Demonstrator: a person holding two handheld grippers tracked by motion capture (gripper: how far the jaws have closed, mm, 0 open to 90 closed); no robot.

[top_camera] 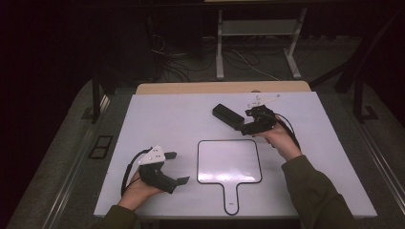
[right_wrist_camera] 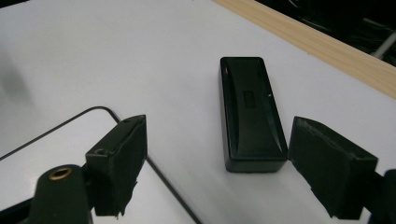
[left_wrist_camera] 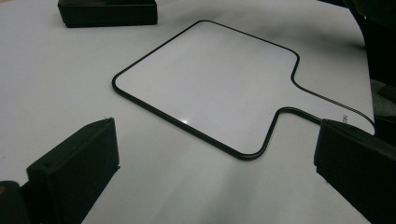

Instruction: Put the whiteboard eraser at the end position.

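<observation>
Right gripper (top_camera: 240, 125) hovers wide open by the black eraser (top_camera: 228, 116), holding nothing.
Left gripper (top_camera: 176, 168) is also spread and empty, near the paddle-shaped whiteboard (top_camera: 228, 162), which lies flat on the white table (top_camera: 162, 119), the eraser just beyond its far edge.

glossy white board (left_wrist_camera: 210, 84); matt black plastic eraser (right_wrist_camera: 252, 112); matt white table (top_camera: 157, 119), wooden edge.
</observation>
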